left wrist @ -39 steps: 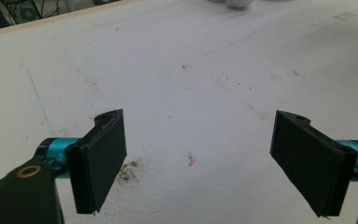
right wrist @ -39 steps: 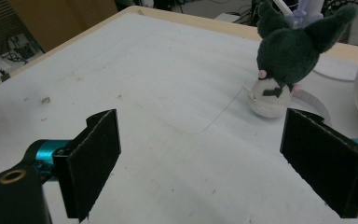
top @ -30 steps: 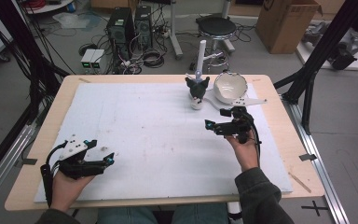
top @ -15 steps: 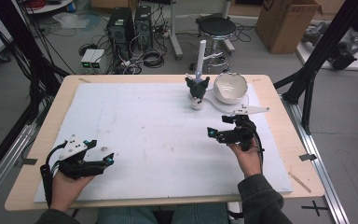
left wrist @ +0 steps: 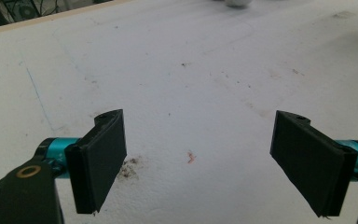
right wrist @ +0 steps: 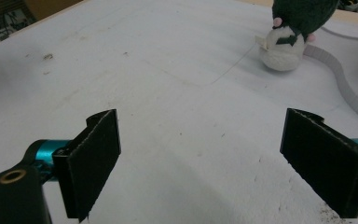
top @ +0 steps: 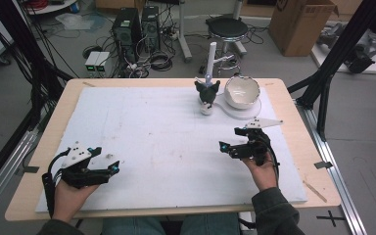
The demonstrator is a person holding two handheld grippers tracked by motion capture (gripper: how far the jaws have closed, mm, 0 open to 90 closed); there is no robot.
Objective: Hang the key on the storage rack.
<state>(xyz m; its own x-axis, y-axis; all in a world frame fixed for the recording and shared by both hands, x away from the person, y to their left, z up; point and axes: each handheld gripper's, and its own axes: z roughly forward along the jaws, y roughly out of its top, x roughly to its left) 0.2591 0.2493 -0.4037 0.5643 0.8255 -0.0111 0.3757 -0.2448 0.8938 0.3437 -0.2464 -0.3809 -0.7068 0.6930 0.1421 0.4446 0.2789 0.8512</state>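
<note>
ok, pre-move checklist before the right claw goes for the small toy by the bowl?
1. Right claw open, nothing between the jaws: ok.
2. Left claw open, low over the white mat, away from the toy: ok.
3. Toy figure upright on the mat: ok.
4. Path from right claw to toy free of objects: ok.
5. Toy apart from the white bowl beside it: apart but close, so little room on that side.
6. Whether the toy touches the white post behind it: cannot tell.

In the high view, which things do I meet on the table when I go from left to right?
Left gripper → small plush toy → right gripper → white bowl
</note>
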